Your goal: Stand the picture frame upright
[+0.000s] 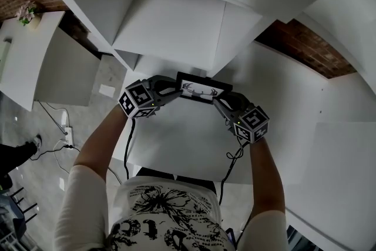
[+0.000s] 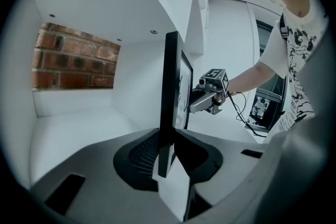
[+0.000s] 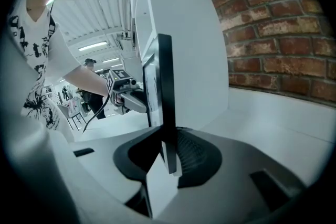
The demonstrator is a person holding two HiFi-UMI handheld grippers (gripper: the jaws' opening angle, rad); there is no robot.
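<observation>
Though brick wall [image 1: 305, 47] behind, white shelf [image 1: 188, 141]

Here's the black rectangular picture frame [image 1: 202, 90], upright over the white flat shelf board [image 1: 176, 147]. The grey left gripper [image 1: 175, 91] is clamped on the frame's left end and the grey right gripper [image 1: 221, 101] on its right end. Behind the frame sits a white box-shaped cubby [image 1: 176, 26], and behind that the red brick wall [image 1: 305, 44].

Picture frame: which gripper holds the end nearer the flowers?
The left gripper, clamped on the picture frame's end at the head view's left, the side where the flowers are; the right gripper clamps the opposite end.
</observation>
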